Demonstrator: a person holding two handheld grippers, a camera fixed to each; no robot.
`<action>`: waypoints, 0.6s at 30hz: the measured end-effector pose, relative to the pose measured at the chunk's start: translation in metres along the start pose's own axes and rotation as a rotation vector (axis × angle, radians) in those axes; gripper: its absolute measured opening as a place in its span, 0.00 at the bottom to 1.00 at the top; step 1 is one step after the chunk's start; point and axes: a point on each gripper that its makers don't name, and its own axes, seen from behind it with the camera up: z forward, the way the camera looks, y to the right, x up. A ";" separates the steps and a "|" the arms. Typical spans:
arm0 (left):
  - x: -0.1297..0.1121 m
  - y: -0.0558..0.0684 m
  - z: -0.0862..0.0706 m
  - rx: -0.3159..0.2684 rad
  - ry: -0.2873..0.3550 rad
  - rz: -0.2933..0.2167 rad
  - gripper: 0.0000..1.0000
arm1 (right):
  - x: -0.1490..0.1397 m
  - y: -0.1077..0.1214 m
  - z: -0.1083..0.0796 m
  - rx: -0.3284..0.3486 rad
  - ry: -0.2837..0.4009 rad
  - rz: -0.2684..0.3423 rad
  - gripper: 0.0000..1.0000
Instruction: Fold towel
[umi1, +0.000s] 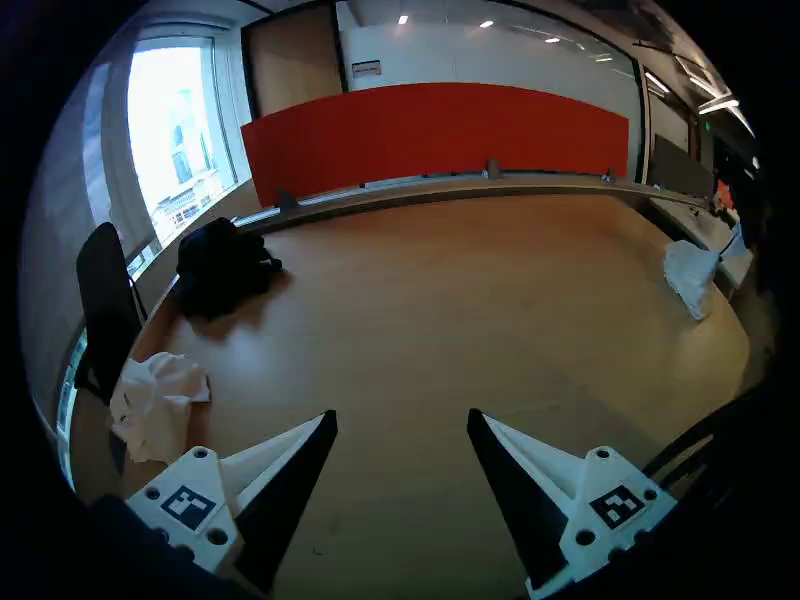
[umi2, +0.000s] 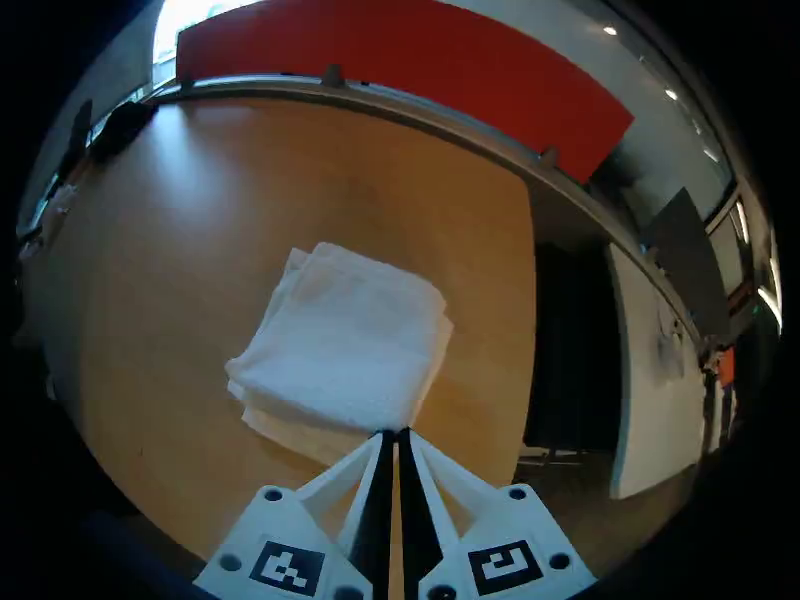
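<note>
A folded white towel (umi2: 340, 345) lies flat on the wooden table (umi2: 180, 200) directly ahead of the right gripper (umi2: 393, 440), its fingers pressed together at the towel's near corner, while the left gripper (umi1: 402, 420), fingers spread, hovers over bare wood, seemingly farther from the towel.

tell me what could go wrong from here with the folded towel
1. The right gripper is shut with its tips at the near corner of the folded towel. I cannot tell whether cloth is pinched; if it is, pulling back may drag a layer and open the fold.
2. The towel lies toward the right edge of the table, so a sideways nudge could slide it off.
3. The left gripper is open over bare wood, so nothing steadies the stack.
</note>
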 end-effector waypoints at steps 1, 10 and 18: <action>0.000 0.000 0.000 0.001 -0.001 0.000 0.97 | -0.002 0.000 0.001 -0.002 -0.004 0.004 0.03; -0.002 -0.004 0.000 0.007 -0.005 0.005 0.97 | -0.021 0.002 0.011 -0.019 -0.043 0.051 0.03; -0.002 -0.005 0.001 0.009 -0.007 0.005 0.97 | -0.034 0.001 0.017 -0.028 -0.075 0.070 0.03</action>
